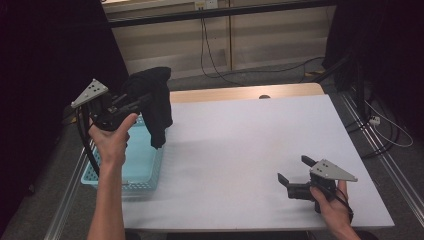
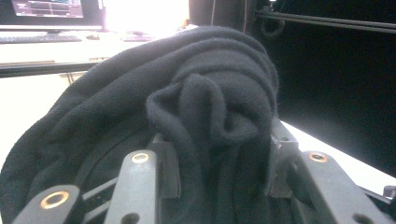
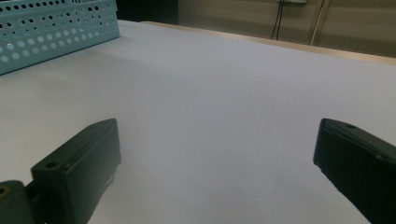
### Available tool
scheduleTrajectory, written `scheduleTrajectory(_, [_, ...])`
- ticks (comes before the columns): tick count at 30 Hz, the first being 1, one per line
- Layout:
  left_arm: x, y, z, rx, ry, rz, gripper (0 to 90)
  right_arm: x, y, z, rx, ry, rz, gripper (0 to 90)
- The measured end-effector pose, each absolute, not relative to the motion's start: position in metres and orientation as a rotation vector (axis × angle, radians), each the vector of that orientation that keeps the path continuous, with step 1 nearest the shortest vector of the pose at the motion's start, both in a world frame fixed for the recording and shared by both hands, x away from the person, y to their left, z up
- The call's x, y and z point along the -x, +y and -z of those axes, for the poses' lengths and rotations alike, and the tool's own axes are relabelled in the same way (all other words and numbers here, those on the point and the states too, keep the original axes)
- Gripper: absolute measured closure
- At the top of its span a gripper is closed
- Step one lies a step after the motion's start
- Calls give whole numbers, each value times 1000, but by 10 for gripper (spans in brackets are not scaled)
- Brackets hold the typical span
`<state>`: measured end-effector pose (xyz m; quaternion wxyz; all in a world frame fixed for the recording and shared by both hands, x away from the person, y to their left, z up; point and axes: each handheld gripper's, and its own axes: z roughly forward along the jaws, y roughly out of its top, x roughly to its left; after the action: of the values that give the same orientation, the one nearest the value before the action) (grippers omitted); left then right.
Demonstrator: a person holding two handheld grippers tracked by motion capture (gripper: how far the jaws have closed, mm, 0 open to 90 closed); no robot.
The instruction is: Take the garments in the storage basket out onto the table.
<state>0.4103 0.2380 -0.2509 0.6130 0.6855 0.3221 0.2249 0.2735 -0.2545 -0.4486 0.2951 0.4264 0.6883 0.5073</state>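
A black cloth garment (image 1: pixel 156 100) hangs bunched from my left gripper (image 1: pixel 145 100), which is shut on it and held up over the far right corner of a light blue perforated basket (image 1: pixel 145 172). In the left gripper view the black cloth (image 2: pixel 205 107) is pinched in folds between the two jaws and drapes over them. Near the table's front right my right gripper (image 1: pixel 292 172) rests low on the white tabletop (image 1: pixel 240 150), open, with nothing between its jaws. The right gripper view has the two black fingers (image 3: pixel 79 163) wide apart over bare white surface.
The basket (image 3: pixel 56 28) stands at the table's left edge. A wooden strip (image 1: pixel 240 92) runs along the table's far edge. Cables (image 1: pixel 210 55) trail on the floor behind, and dark curtains flank both sides.
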Motion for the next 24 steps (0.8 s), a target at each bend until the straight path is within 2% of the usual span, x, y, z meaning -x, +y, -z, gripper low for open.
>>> scheduleTrajectory(24, [-417,180,252,-1656,681,-451,577,-274,-255,448,-1132,1828,-1341,8])
